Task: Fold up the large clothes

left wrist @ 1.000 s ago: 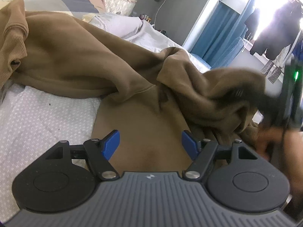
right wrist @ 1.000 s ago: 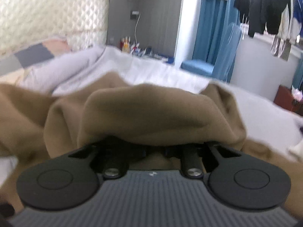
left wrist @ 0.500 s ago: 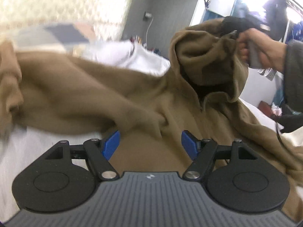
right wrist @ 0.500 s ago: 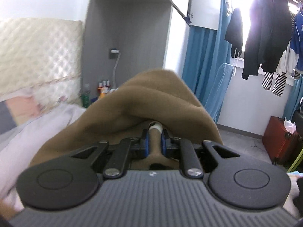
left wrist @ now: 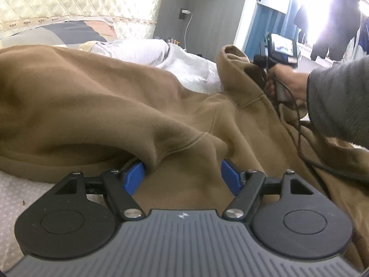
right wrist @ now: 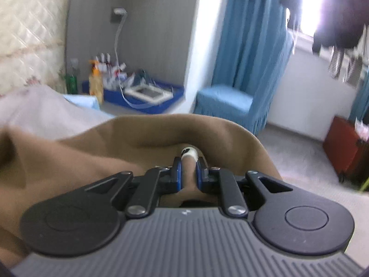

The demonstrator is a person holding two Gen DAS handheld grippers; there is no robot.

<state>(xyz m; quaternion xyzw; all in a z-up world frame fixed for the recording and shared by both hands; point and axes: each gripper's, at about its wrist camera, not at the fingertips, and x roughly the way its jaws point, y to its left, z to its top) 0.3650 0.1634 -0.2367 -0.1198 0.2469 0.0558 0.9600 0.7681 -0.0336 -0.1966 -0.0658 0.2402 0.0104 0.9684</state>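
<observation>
Brown hoodie spread on the bed. Left gripper spread wide over a fabric ridge (not pinching). Right gripper pressed together, pinching hoodie fabric, far right.

The left wrist view looks low across the bed, close over the brown hoodie. The right wrist view faces the blue chair; both share the hoodie.

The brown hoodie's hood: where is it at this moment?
In the left wrist view the hood stands lifted at the upper right, pinched by the right gripper, beside the white bedding.
</observation>
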